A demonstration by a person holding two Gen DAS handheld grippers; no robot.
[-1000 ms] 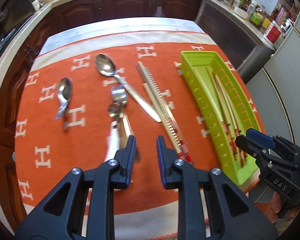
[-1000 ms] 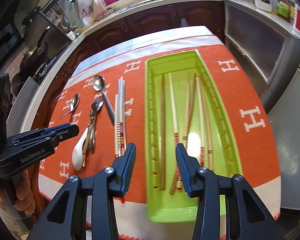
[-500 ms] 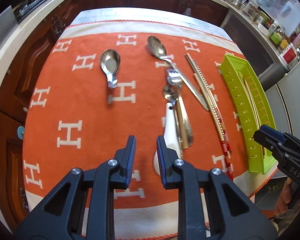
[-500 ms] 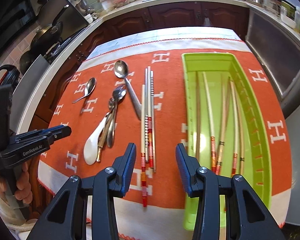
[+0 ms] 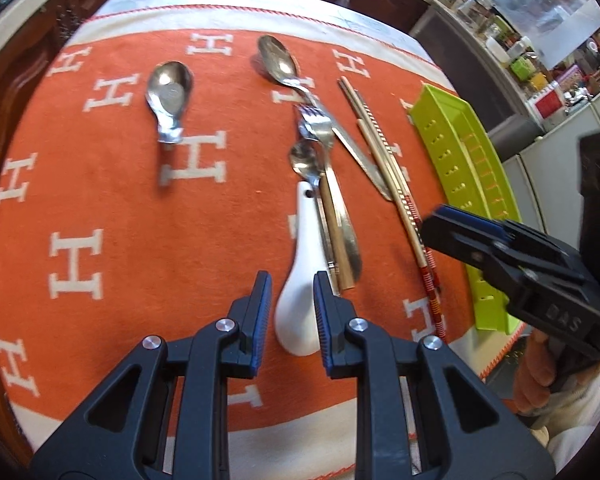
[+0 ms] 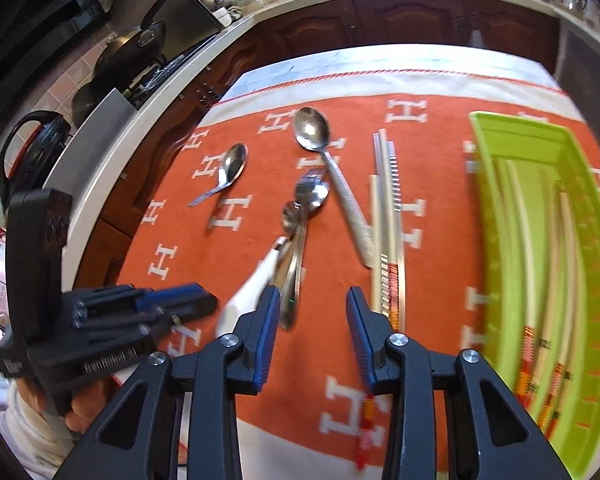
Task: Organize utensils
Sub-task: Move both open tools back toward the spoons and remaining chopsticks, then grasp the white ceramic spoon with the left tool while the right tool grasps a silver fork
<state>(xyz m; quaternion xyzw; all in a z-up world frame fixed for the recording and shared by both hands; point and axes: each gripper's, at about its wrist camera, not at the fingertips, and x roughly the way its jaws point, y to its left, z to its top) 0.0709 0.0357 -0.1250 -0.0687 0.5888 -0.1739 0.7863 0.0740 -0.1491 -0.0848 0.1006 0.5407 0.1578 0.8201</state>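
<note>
White ceramic spoon (image 5: 300, 280) between parted left gripper (image 5: 290, 312) pads, unclenched. Right gripper (image 6: 312, 332) closing, empty, above orange cloth (image 5: 120, 208). Kitchen counters behind.

I see the long green plastic tray (image 6: 540, 240) blurred and cut by the right edge; the white ceramic spoon (image 6: 252, 284) is smeared too.

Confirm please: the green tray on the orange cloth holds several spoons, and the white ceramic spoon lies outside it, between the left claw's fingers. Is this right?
One detail is wrong. The green tray holds chopsticks, not spoons; the right wrist view shows this. The rest stands: the white ceramic spoon lies on the orange cloth outside the tray, between the fingers of the left claw.
</note>
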